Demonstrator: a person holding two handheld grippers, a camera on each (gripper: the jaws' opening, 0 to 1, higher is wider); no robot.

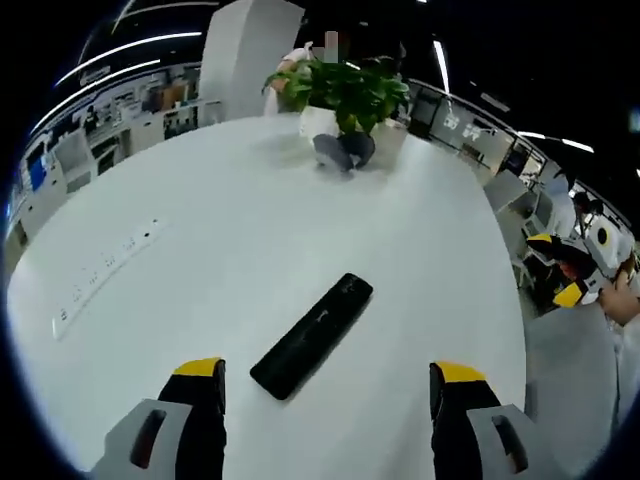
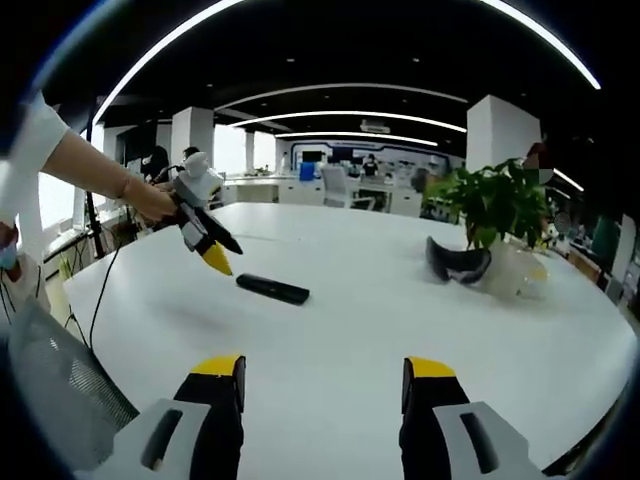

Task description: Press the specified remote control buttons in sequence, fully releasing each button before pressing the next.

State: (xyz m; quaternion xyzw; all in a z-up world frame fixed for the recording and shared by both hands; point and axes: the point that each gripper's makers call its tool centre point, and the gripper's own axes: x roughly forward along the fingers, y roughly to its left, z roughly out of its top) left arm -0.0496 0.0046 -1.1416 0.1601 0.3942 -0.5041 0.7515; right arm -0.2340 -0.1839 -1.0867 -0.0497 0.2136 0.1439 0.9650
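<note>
A black remote control [image 1: 312, 335] lies flat on the white round table [image 1: 250, 220], running diagonally. In the left gripper view my left gripper [image 1: 328, 378] hovers just above and short of the remote, open, with nothing between its yellow-tipped jaws. The right gripper view shows the same remote [image 2: 272, 289] at mid-table, with the left gripper [image 2: 215, 252] held by a hand just to its left, tips pointing down toward it. My right gripper [image 2: 325, 368] stands open over the near table edge, well away from the remote. It also shows far off at the right [image 1: 560, 268].
A potted green plant [image 2: 495, 205] in a white pot and a dark curved object [image 2: 458, 265] sit at the table's far side. A recessed socket strip [image 1: 100, 270] lies in the tabletop. A mesh chair [image 2: 50, 390] and a cable [image 2: 100, 300] are beside the table edge.
</note>
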